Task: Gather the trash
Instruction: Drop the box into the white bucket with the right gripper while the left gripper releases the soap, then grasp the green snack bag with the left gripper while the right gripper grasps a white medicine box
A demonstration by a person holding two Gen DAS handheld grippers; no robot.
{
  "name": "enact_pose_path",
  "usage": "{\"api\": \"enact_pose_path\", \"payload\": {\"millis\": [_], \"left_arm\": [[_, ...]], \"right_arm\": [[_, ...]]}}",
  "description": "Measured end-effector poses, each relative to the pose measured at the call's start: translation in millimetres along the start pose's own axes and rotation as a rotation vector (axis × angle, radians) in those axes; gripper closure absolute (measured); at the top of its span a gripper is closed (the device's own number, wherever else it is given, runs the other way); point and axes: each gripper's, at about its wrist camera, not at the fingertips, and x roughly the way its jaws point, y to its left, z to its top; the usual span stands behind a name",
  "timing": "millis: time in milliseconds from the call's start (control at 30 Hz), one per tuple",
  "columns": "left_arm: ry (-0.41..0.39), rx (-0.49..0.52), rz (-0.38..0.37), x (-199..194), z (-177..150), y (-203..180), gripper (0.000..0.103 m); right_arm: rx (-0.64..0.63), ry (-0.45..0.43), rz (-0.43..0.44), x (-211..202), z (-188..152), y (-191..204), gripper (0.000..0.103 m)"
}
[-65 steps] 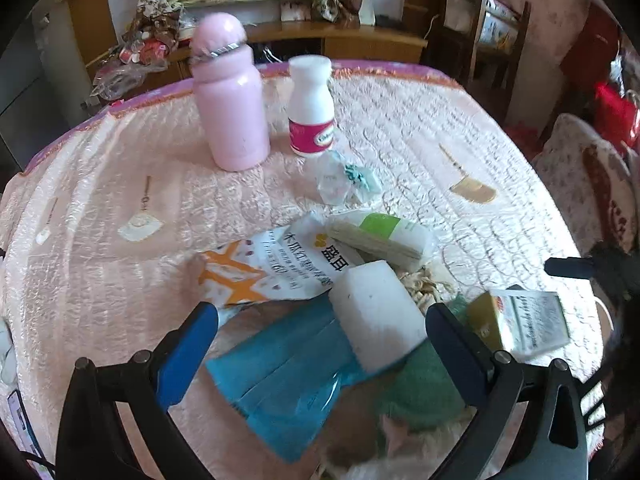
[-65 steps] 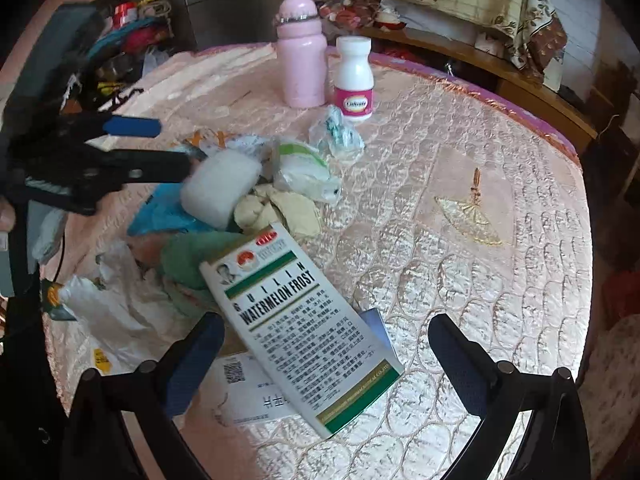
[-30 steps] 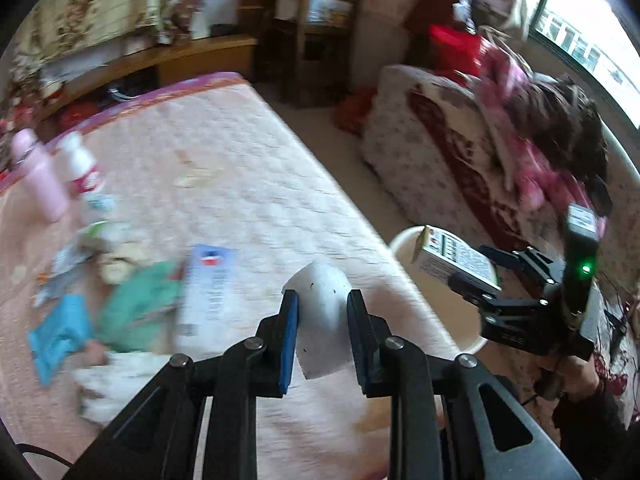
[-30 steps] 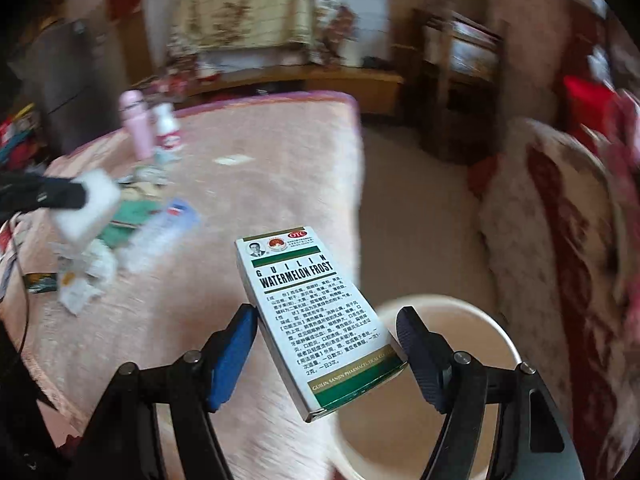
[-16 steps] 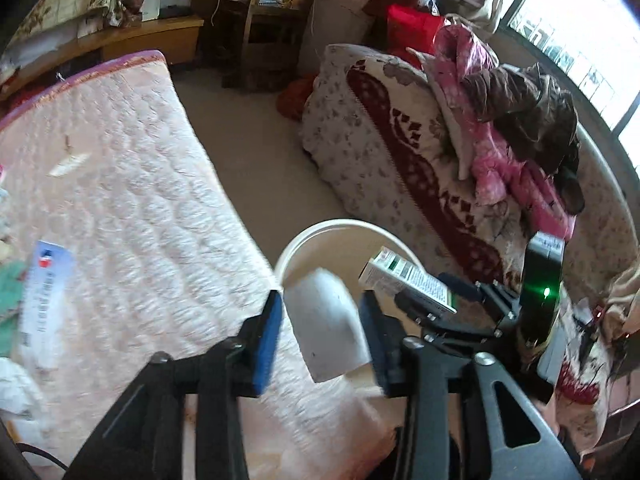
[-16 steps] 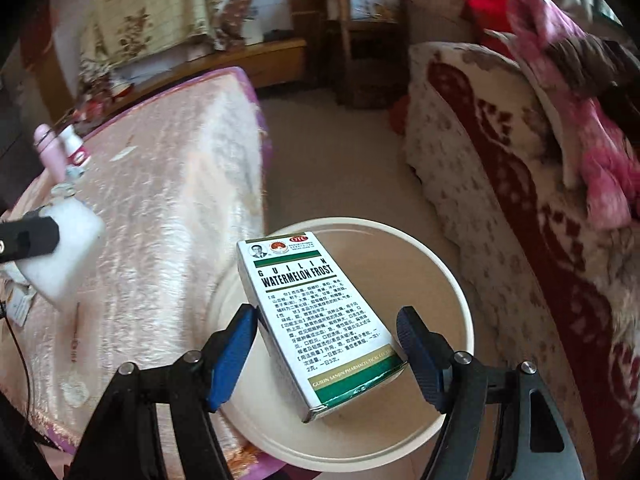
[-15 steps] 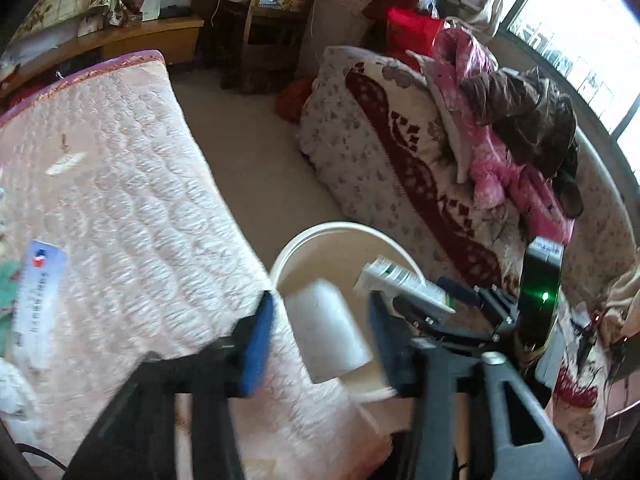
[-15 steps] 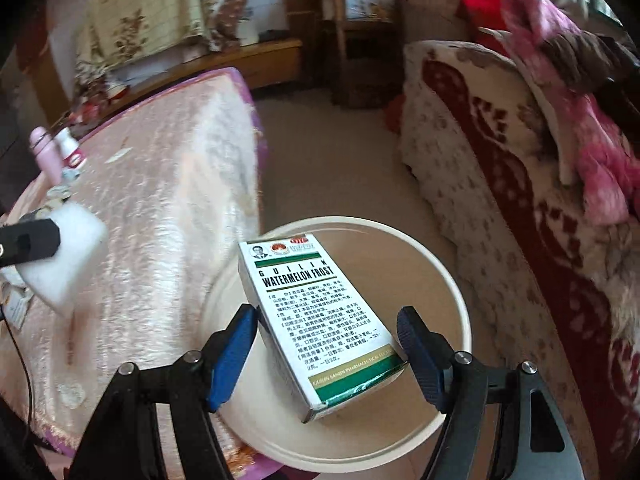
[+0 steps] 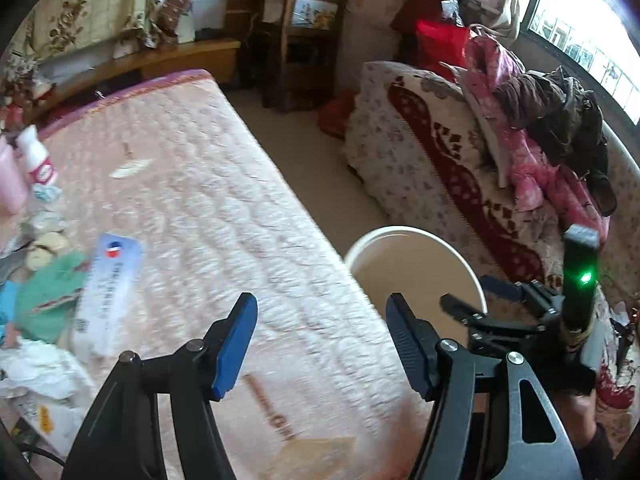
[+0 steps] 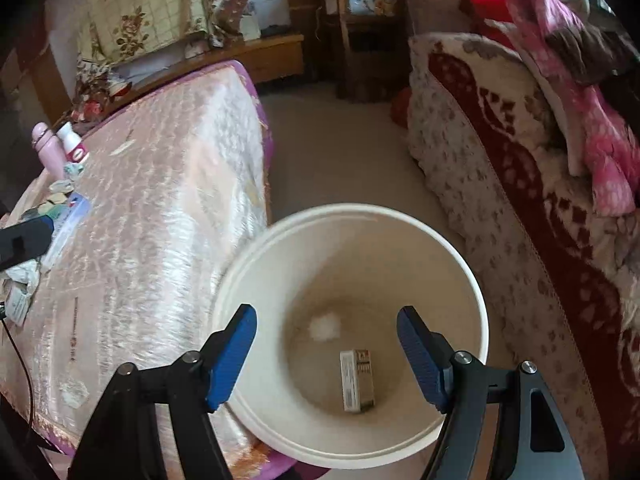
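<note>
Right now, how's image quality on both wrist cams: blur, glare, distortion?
Left wrist: quilted bed cover motion-smeared, window blown out, strong fisheye curve. Right wrist: bucket rim softly blurred, box inside it readable as a shape only, sheen on the cover, dark corner vignette.

1. One bucket (image 10: 476, 280) is standing on the floor, right of the bed.
2. Two items are lying in it: one box (image 10: 357, 380) near, one white lump (image 10: 325, 327) farther left.
3. Two bottles are standing far left on the bed: one pink (image 10: 48, 150), one white (image 10: 72, 145).
4. Two grippers are showing, jaws apart: left (image 9: 322, 344), right (image 10: 326, 354).
</note>
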Motion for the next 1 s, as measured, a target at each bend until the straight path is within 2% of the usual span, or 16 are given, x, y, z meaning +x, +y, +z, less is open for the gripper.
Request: {"api": "enact_pose_path", "payload": {"millis": [167,333,567,833,1000], "left_arm": [[-0.037,0.001,0.064,-22.9,-7.9,19.0,0.036],[-0.070,-0.017,0.101,-49.2,-15.1,40.9,0.036],[-0.097,-0.081,0.136,-91.2,-33.4,90.9,0.036],[-0.106,-0.154,0.235,-145.0,-63.4,167.2,0.036],[-0.058,-0.196,0.271,-159.5,-85.6,206.0,0.036]], "right_arm": [[-0.084,-0.057,-0.015,-21.1,9.6,36.5,0.027],[-0.147,-0.093,0.007,-38.4,16.9,76.5,0.027],[-0.147,-0.122,0.120,-54.6,24.9,128.8,0.027],[-0.215,-0.085,0.239,-45.0,25.1,199.0,0.027],[-0.219,-0.045,0.286,-28.3,28.1,233.3,0.027]]}}
